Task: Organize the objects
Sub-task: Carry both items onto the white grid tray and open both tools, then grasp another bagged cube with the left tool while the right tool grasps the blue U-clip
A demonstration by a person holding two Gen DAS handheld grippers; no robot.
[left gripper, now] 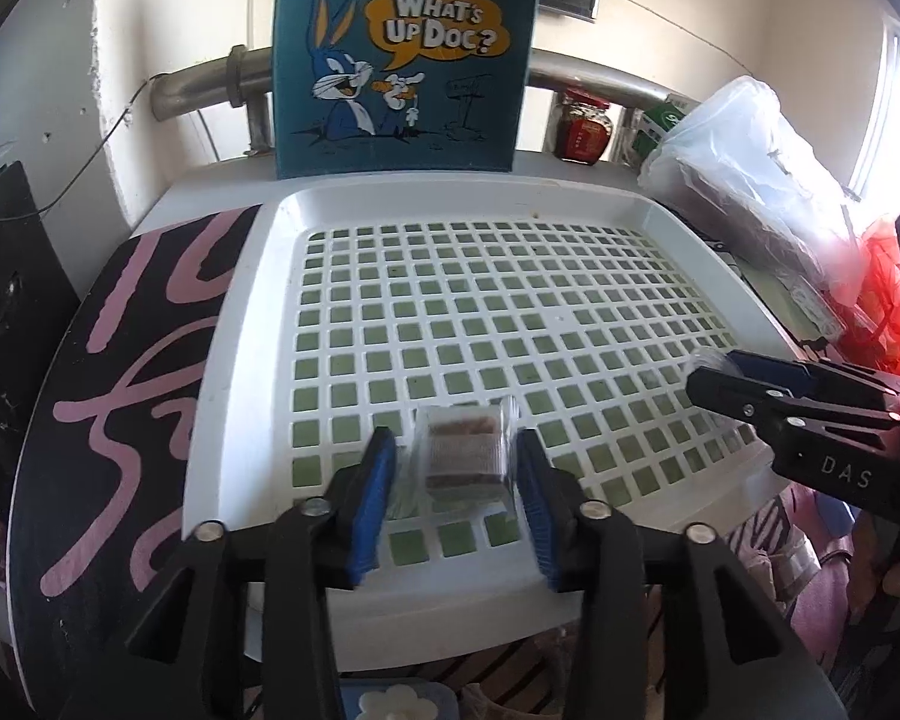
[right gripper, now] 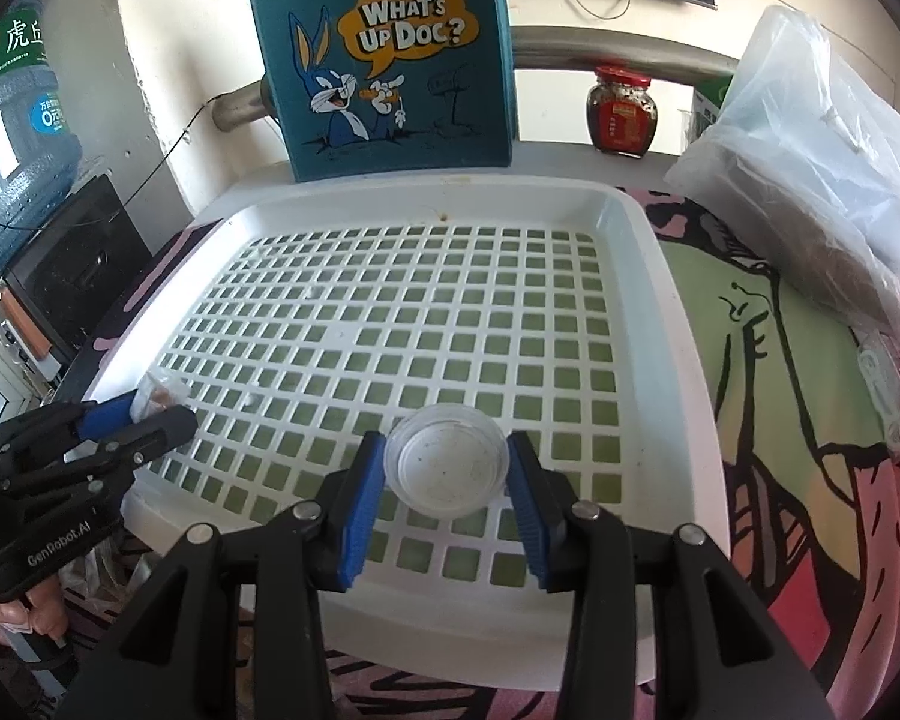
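Left claw (left gripper: 457, 462) straddles wrapped snack (left gripper: 463, 450); wrapper contents indistinct

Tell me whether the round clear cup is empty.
Nearly empty: the clear cup between the right tool pads shows only specks on its bottom.

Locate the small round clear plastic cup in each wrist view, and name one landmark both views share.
Left wrist view: the round clear cup is at right of centre, at the tip of the right gripper, over the white grid tray.
Right wrist view: the cup is at lower centre, between that gripper's blue pads.
Shared landmark: the teal cartoon-rabbit bag stands upright behind the tray's far rim.
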